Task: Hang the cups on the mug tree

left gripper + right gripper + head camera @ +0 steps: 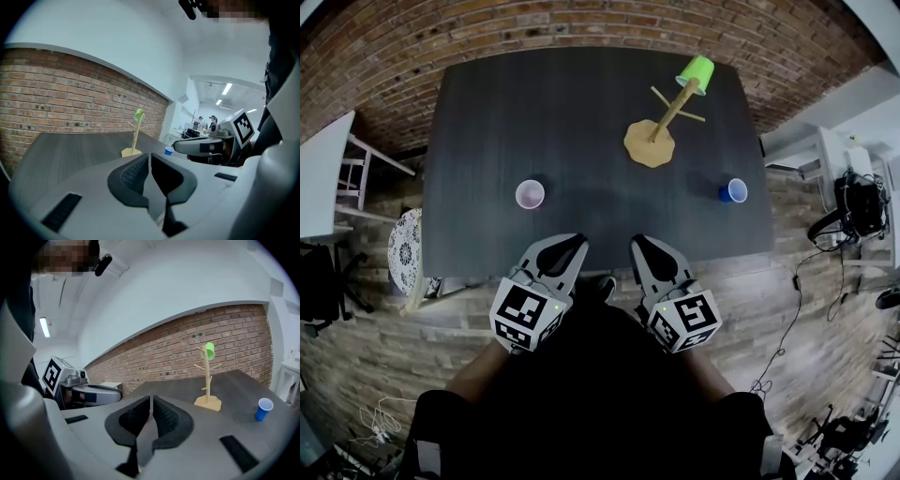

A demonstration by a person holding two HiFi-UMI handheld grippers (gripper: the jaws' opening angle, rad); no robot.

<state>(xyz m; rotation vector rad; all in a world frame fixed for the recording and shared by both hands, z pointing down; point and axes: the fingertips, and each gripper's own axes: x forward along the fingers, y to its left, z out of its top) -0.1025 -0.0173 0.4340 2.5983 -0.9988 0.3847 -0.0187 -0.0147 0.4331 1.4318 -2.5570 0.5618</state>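
A wooden mug tree [654, 133] [133, 143] [207, 390] stands on the far right part of the dark table [581, 131]. A green cup [697, 73] [138, 114] [209, 351] hangs upside down on its top. A pink cup [530, 194] stands upright near the table's front left. A blue cup [733, 190] [168, 151] [264, 408] sits near the right front corner. Both grippers hover side by side off the table's near edge. My left gripper [574, 249] [149, 161] and my right gripper [639, 248] [151, 405] are shut and empty.
A brick wall [581, 23] runs behind the table. A white table [321, 169] and a patterned stool [405, 248] stand at the left. Desks with equipment and cables [853, 202] fill the right side. Brick floor lies below.
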